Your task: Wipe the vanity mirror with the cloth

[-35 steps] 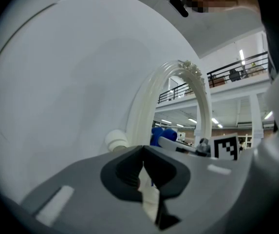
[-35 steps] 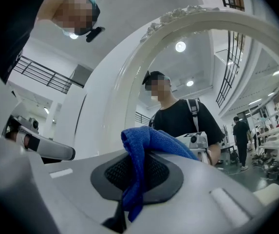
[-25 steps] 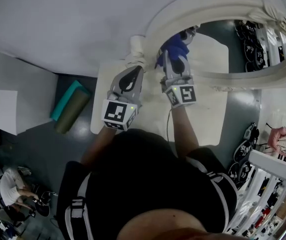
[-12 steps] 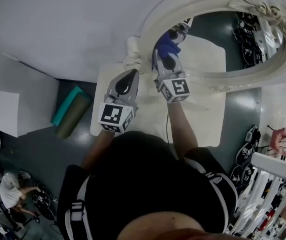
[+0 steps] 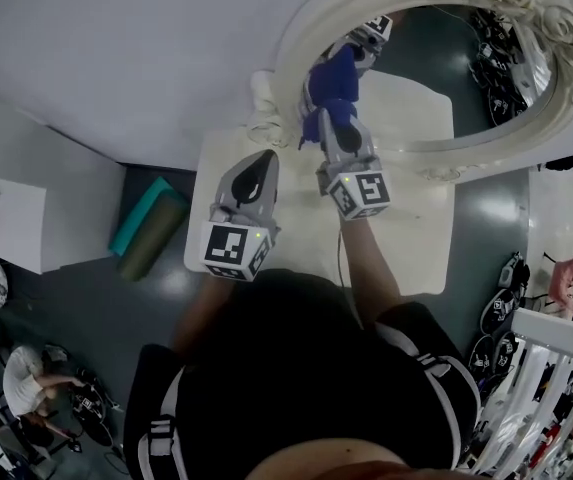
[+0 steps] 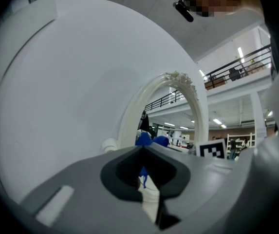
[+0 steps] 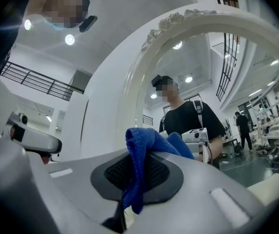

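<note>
Wiping appears under way: the right gripper [image 5: 328, 103], clenched on the blue cloth [image 5: 332, 80], presses it to the left edge of the vanity mirror [image 5: 436, 88], most glass to the right seemingly unwiped, while the left gripper [image 5: 264, 158] hovers closed and empty.

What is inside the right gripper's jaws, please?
A blue cloth, clamped by the right gripper with jaws shut, bunched above them. Its clamped part and the mirror glass behind it are covered.
</note>
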`<move>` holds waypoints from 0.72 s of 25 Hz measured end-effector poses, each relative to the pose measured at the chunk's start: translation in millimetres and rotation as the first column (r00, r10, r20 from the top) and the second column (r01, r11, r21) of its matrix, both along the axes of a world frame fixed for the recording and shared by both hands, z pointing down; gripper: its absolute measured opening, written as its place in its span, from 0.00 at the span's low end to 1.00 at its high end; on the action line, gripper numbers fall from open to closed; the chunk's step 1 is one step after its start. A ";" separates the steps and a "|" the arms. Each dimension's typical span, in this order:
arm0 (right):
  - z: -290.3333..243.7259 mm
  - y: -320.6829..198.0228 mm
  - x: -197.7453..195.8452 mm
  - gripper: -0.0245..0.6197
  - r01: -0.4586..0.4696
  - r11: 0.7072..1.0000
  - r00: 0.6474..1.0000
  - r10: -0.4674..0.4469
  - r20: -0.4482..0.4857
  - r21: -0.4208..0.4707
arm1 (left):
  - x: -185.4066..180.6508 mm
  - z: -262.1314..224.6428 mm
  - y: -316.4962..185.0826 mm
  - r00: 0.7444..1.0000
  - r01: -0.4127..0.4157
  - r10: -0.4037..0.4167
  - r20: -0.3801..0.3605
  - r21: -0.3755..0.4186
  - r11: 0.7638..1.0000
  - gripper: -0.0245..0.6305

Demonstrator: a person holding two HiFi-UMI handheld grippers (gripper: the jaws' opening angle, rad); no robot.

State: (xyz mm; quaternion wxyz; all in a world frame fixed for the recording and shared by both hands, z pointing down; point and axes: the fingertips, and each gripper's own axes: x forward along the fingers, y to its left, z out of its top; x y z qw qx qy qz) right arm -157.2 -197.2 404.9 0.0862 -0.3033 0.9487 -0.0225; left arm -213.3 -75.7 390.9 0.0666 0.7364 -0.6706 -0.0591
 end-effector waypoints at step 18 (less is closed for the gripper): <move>-23.0 7.6 223.3 0.08 -0.288 0.955 0.938 0.297 0.176 -0.076 | 121.5 0.6 -31.6 0.984 -0.178 0.179 0.013 -0.027 0.984 0.05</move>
